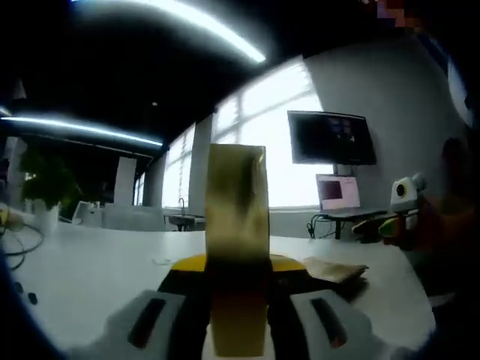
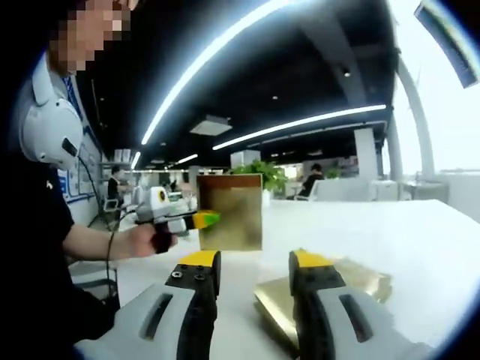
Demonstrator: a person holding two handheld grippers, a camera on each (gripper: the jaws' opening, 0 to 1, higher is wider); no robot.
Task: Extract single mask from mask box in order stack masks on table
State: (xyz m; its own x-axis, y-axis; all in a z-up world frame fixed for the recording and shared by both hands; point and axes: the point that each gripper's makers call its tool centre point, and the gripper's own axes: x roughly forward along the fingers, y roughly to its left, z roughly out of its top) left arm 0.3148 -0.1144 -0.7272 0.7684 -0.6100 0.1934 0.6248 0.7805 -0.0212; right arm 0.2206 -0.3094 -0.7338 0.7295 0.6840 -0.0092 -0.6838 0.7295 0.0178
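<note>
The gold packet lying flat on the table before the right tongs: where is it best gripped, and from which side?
Probably at its near edge. The gold packet lies flat and thin on the table, so there is little to pinch from above. Come in low, nearly along the tabletop, from the side of the right tongs, whose jaws stand open over that edge.

Left gripper view: gold mask packet (image 1: 238, 247), its lower end cut off at the bottom edge, hides the jaw tips. Right gripper view, lower centre: packets (image 2: 330, 296) partly hidden behind the jaws.
</note>
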